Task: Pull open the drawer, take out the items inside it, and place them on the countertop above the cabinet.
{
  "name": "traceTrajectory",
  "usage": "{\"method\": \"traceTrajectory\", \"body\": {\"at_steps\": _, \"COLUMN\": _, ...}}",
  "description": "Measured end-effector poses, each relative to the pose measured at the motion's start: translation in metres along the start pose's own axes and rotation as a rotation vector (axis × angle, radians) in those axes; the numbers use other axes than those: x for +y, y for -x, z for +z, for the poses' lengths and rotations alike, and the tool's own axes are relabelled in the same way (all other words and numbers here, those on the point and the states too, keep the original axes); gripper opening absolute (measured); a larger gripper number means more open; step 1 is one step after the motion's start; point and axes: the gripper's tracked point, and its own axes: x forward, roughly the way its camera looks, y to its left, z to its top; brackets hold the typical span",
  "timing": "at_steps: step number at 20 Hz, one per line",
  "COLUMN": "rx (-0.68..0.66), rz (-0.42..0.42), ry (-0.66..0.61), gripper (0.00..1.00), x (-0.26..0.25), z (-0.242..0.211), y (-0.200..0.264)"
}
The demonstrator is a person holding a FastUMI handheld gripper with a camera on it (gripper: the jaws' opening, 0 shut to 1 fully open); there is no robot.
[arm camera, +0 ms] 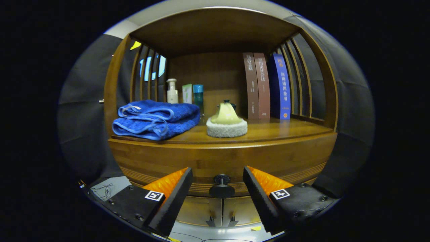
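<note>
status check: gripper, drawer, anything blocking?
Gripper open, fingers either side of drawer knob, not pressing. Drawer shut. Blue towel and pad on countertop above; nothing blocking knob.

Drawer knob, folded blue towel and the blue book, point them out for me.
drawer knob [221,186]: gripper view, its round black head, between the open fingers.
folded blue towel [156,120]: gripper view, middle of the stack.
blue book [281,87]: gripper view, its spine.

We see a royal-blue towel [156,120] with paler blue edging, a pale yellow-green brush [226,116] on a white fluffy pad [226,128], two brown books [257,86] beside a blue one [281,86], a black drawer knob [221,187], and warm brown cabinet wood [221,156]. Our gripper [218,183] has open orange-and-black jaws.
</note>
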Motion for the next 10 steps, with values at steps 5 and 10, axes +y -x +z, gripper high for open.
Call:
{"method": "traceTrajectory", "body": {"at_steps": 5, "rx": -0.019, "rz": 0.032, "ry": -0.011, "gripper": 1.0, "x": 0.013, "z": 0.048, "y": 0.058}}
{"method": "traceTrajectory", "body": {"at_steps": 10, "rx": -0.08, "rz": 0.045, "ry": -0.042, "gripper": 0.99, "x": 0.015, "z": 0.1, "y": 0.11}}
